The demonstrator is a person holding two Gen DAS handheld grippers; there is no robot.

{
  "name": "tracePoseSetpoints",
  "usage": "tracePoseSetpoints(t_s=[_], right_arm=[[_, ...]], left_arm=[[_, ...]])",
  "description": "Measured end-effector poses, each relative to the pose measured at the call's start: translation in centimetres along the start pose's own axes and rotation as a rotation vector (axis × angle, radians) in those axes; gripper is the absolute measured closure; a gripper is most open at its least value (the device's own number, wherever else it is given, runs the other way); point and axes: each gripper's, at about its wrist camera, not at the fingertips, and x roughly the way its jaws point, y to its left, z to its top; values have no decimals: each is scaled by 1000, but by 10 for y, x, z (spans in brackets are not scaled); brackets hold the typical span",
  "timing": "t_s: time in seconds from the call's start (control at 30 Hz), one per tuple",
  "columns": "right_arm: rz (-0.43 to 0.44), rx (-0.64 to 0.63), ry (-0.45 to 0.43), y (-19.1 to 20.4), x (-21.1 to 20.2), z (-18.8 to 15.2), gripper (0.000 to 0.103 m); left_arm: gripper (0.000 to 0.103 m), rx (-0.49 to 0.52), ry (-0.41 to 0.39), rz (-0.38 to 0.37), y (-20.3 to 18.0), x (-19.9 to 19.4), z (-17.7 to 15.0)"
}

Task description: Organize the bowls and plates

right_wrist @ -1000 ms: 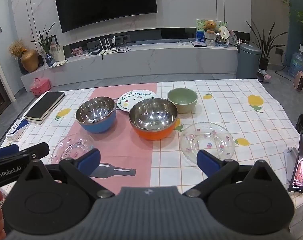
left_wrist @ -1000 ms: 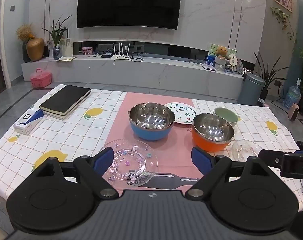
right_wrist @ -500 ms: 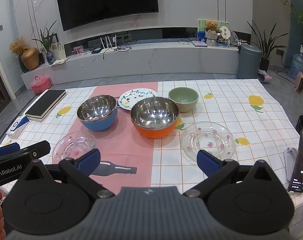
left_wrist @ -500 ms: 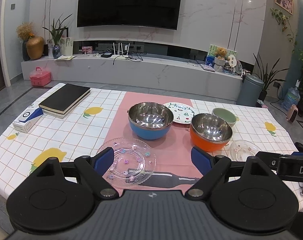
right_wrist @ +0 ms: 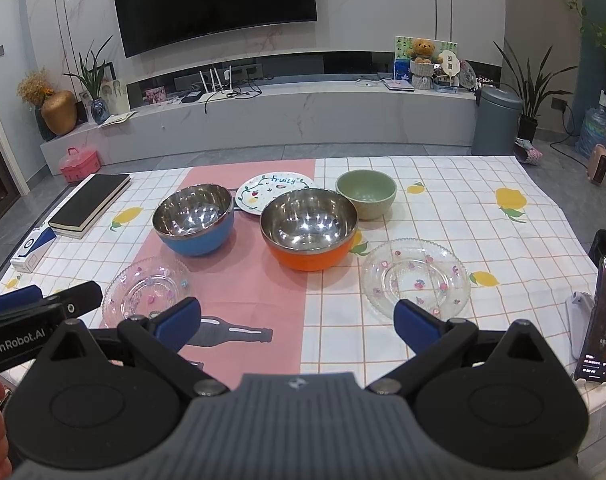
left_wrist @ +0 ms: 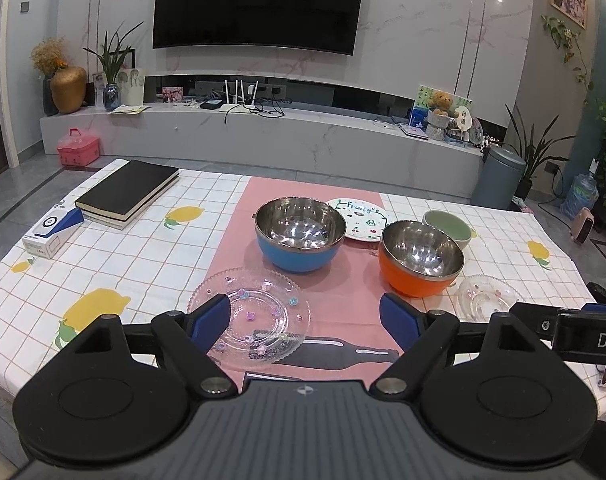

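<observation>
Both your left gripper (left_wrist: 305, 316) and right gripper (right_wrist: 297, 322) hover wide open and empty; lower the right flat to the glass plate (right_wrist: 416, 278) at 1 o'clock, pinching its rim only.

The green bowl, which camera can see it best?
The right wrist view: the green bowl shows whole there, its inside too. In the left wrist view the orange bowl hides its lower part.
</observation>
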Motion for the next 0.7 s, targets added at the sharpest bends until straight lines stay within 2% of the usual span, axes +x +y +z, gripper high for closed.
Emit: tracePoseSetpoints(t_s=[0.13,0.7], right_arm=[[0,1,2,0,0,-1,3],[2,15,14,-4,4,-3,3]], left_arm=[[8,-1,2,0,0,1,0],[8,6,21,-5,-3,4,-2]])
